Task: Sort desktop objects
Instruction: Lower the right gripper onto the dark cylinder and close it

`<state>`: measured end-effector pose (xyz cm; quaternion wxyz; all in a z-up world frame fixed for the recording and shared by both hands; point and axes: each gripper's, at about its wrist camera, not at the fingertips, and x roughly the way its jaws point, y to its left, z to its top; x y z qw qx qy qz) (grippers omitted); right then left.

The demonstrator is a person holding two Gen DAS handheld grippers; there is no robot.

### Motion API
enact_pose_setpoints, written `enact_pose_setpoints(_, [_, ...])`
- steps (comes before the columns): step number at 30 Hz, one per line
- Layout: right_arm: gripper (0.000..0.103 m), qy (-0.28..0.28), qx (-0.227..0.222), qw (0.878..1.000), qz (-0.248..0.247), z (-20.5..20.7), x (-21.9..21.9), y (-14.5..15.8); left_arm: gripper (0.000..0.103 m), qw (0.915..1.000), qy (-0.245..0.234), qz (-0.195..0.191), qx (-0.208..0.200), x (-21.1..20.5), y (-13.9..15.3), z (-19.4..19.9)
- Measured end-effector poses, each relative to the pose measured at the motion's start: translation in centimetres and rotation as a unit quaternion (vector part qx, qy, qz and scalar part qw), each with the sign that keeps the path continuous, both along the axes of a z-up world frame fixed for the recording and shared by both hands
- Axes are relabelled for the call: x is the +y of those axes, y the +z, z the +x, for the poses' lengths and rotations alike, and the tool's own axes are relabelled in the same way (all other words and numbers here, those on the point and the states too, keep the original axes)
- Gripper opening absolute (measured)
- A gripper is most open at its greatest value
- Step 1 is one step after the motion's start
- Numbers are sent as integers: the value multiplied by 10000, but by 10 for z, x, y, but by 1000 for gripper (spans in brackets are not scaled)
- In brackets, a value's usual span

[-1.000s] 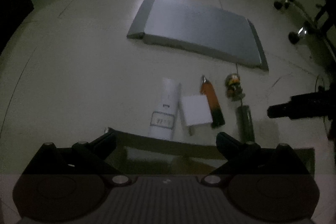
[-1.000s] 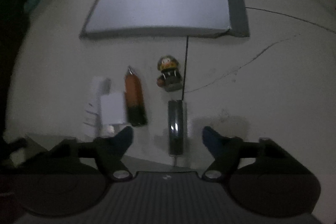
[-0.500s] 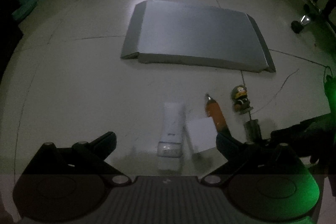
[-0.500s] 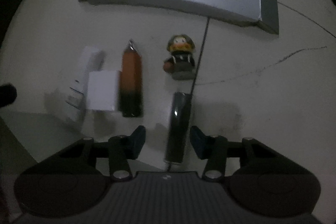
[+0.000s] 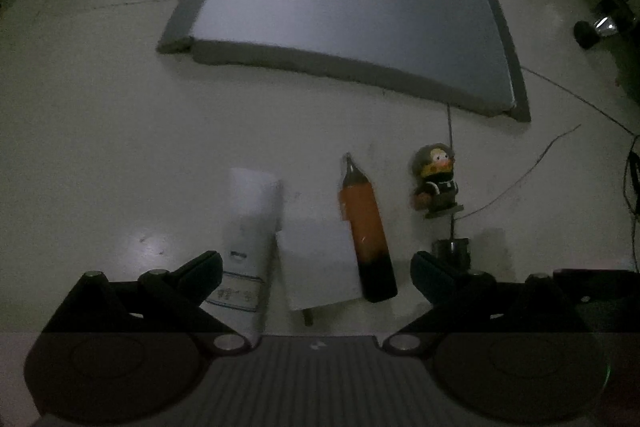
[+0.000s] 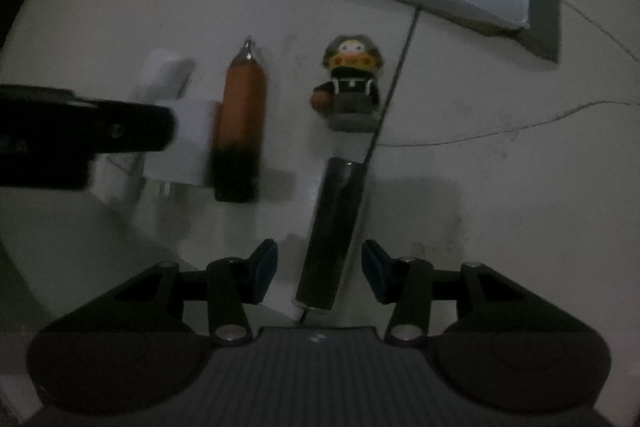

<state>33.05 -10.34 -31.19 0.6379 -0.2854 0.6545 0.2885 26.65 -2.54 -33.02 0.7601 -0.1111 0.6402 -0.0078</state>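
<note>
I count five items in one row: white tube [image 5: 251, 227], white card [image 5: 320, 259], orange-black cylinder [image 5: 366, 231], figurine [image 5: 436, 183], black cylinder [image 6: 332, 227]. Right gripper [image 6: 320, 271] jaws, having just been closing, straddle the black cylinder, apparently untouching; left gripper [image 5: 316, 267] gapes. Bare floor [image 5: 100, 147] left.

The 5 small things lie packed in 1 row: white tube [image 5: 252, 227], white card [image 5: 320, 263], orange-and-black cylinder [image 5: 366, 231], duck figurine [image 6: 352, 87] and black cylinder [image 6: 332, 231]. Tube, card and orange cylinder touch or overlap, leaving no gap between them. Bare floor [image 5: 100, 147] lies open left of the tube. The grey board [image 5: 344, 23] blocks the far side, and a thin wire [image 6: 394, 83] runs between figurine and board.
</note>
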Motion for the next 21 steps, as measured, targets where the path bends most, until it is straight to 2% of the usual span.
enact_pose_setpoints(4, [48,-76,50,9999,-122,8,-1,-9,101,10000,12,42,15,0,-10,2])
enact_pose_setpoints(6, [40,-14,50,9998,-201,12,0,-10,101,9999,0,54,91,-1,-15,1])
enact_pose_setpoints(8, [38,-38,108,9997,-229,15,1,-11,101,9999,48,59,84,-2,-18,-1])
enact_pose_setpoints(10, [38,111,90,9989,-446,13,5,-16,101,9998,104,120,78,-3,-22,-4])
enact_pose_setpoints(12, [38,584,-3,9953,-772,6,13,-21,101,9995,183,195,145,-2,-25,-5])
enact_pose_setpoints(14, [38,938,-3,9917,-880,0,19,-24,101,9993,324,82,179,1,-26,-6])
enact_pose_setpoints(17, [32,800,36,9934,-824,7,16,-25,101,9989,374,50,264,1,-29,-4])
enact_pose_setpoints(21, [31,738,75,9946,-723,18,9,-20,101,9995,239,131,163,-4,-25,-3])
